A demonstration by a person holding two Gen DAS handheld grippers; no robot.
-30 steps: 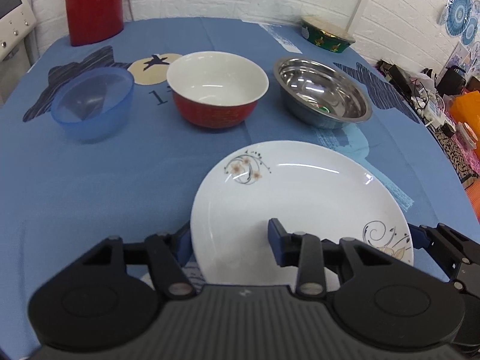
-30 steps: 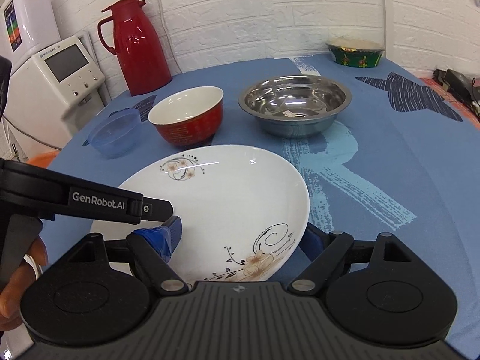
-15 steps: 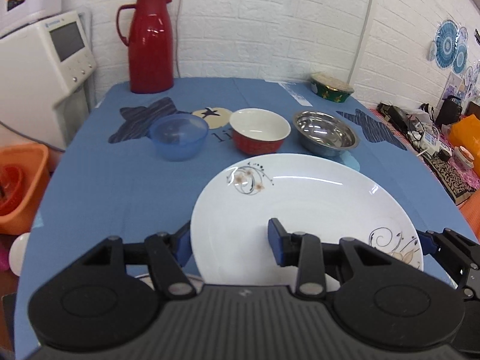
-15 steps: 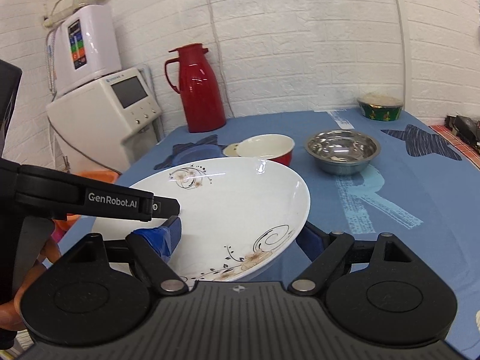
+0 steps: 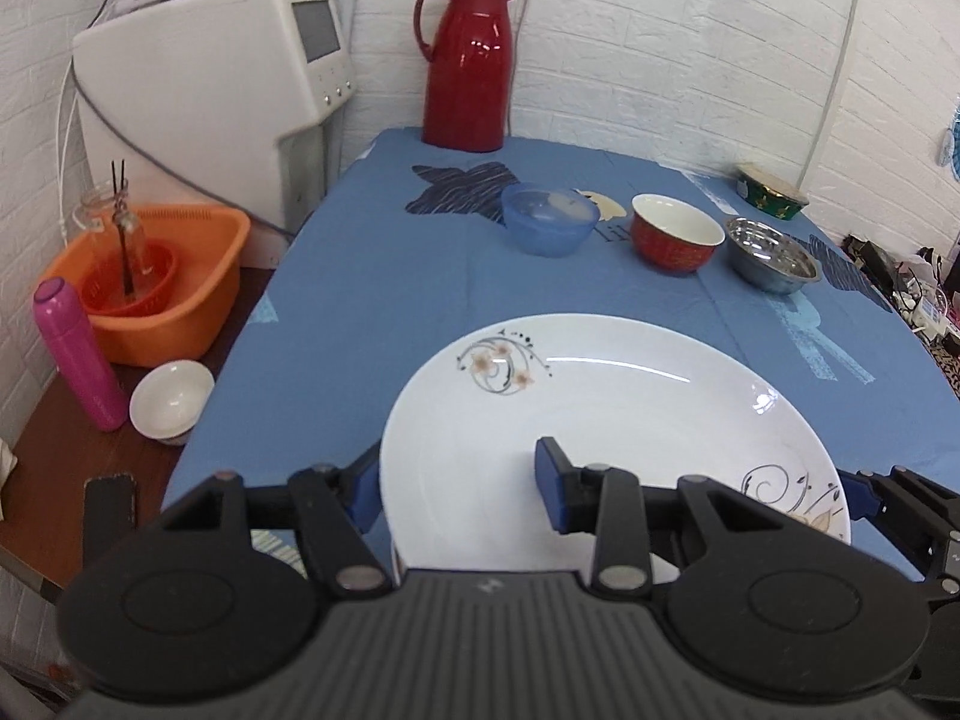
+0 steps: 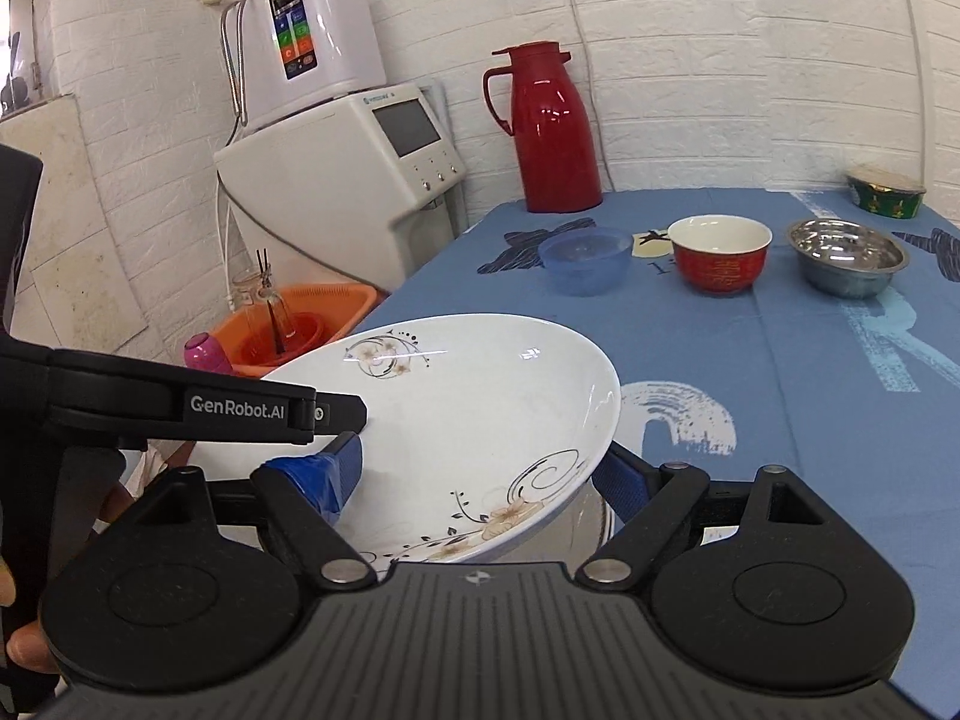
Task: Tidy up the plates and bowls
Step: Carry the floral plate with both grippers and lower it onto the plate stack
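Left tongs (image 5: 462, 480) and right tongs (image 6: 480, 474) each clamp opposite rims of the white plate (image 5: 612, 420), raised above the bench (image 5: 372, 300); three bowls beyond.

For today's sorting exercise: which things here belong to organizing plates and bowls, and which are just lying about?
Belong to the job: white plate, blue bowl, red bowl, steel bowl.

Lying about: red flask, orange basin, pink bottle, green tin.
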